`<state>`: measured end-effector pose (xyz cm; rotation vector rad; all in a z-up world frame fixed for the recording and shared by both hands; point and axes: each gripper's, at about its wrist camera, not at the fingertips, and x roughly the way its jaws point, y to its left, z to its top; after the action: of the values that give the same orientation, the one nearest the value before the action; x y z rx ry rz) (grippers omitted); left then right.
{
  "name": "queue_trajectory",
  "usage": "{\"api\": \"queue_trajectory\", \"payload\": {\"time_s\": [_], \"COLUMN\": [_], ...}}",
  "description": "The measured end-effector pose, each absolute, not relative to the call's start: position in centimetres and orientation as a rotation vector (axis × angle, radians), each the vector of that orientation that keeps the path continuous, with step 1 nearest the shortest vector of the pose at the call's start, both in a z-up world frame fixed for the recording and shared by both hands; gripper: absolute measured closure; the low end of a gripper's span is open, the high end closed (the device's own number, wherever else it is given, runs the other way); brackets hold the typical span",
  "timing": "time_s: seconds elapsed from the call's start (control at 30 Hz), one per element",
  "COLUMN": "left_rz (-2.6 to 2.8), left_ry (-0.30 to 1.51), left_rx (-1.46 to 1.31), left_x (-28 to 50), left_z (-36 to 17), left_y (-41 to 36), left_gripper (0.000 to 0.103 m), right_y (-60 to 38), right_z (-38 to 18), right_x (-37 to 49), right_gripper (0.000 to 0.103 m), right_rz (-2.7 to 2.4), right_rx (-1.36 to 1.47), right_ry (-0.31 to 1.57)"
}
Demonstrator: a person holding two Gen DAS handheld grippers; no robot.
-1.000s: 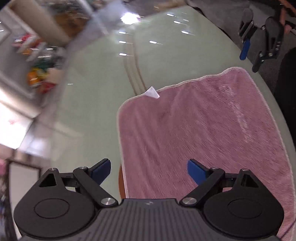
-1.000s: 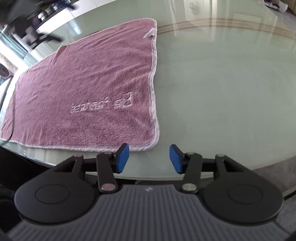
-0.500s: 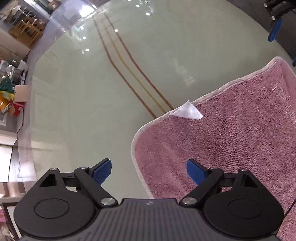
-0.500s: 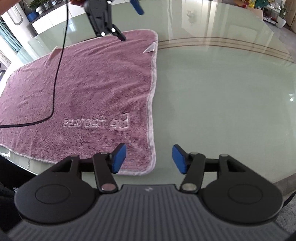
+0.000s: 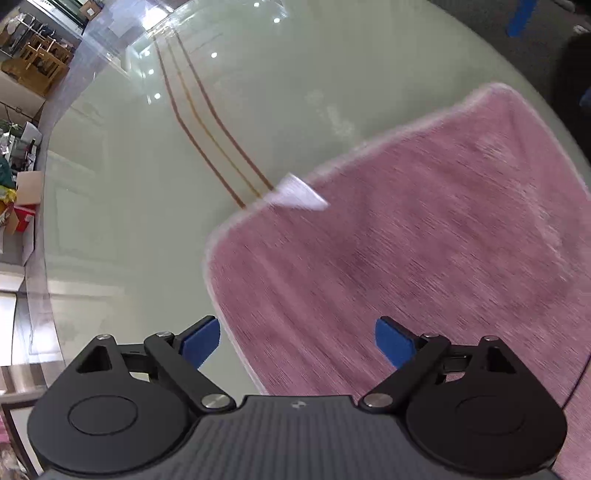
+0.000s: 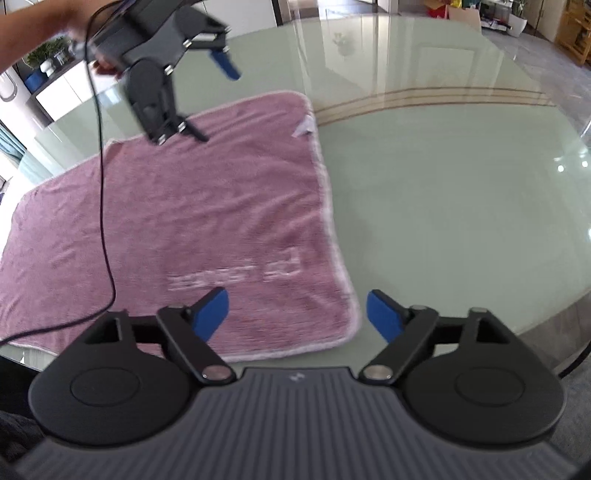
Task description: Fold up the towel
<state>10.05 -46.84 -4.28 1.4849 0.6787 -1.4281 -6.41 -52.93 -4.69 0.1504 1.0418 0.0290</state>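
Since the earlier frames the left gripper [image 5: 297,341] has dropped closer over the far corner of the towel [image 5: 406,258], and the right gripper [image 6: 297,314] has pulled up and back while its jaws spread — they are opening now, with nothing pinched between them, only the towel's near corner lying below the gap. The pink towel lies spread flat on the pale green glass table [image 6: 461,184], well toward the person's side of it. The right wrist view alone shows the pale raised lettering [image 6: 236,275] on the cloth, a black cable [image 6: 105,221] trailing across it, and the left gripper from outside, held by a hand [image 6: 79,16] at the top left and pointing steeply down above the towel's far edge. The left wrist view alone gives the white care label [image 5: 299,194] up close at the towel's edge, beside the brown inlaid stripes [image 5: 207,122] in the glass. Motion blur smears the cloth in both views, so the lettering cannot be read; the towel's left end runs out of frame. The left gripper's jaws stand wide apart and empty, one blue pad over bare glass — the other over cloth.
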Motion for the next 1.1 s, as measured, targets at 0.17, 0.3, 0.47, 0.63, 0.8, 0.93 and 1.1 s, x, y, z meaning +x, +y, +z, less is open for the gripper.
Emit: {"api": "queue_trajectory", "payload": {"time_s": [0.17, 0.3, 0.47, 0.63, 0.8, 0.93, 1.1], "left_rz": [-1.408, -1.342, -1.177, -1.013, -0.921, -0.858, -0.756], "left_ry": [0.637, 0.637, 0.808, 0.925, 0.974, 0.989, 0.986], "left_rx": [1.537, 1.503, 1.357, 1.276, 1.231, 1.188, 1.163], "left_x": [5.3, 1.0, -0.6, -1.7, -4.9, -6.1, -8.0], "left_z": [-1.8, 0.8, 3.4, 6.3, 5.6, 6.2, 6.0], "left_y": [-37.4, -28.0, -19.1, -9.4, -3.2, 0.6, 2.9], "left_gripper": [0.007, 0.002, 0.001, 0.001, 0.001, 0.001, 0.001], "right_y": [-48.1, -43.7, -38.5, -33.7, -30.2, -28.0, -26.6], "right_z": [-3.2, -1.4, 0.3, 1.0, 1.3, 1.5, 1.8], "right_x": [-8.0, -9.6, -12.0, -14.4, -15.7, -16.5, -17.3], "right_gripper": [0.014, 0.011, 0.004, 0.000, 0.000, 0.000, 0.000], "right_rz": [0.055, 0.069, 0.108, 0.145, 0.212, 0.269, 0.291], "right_rx": [0.150, 0.138, 0.136, 0.173, 0.151, 0.126, 0.056], "right_ry": [1.023, 0.983, 0.913, 0.860, 0.852, 0.856, 0.853]}}
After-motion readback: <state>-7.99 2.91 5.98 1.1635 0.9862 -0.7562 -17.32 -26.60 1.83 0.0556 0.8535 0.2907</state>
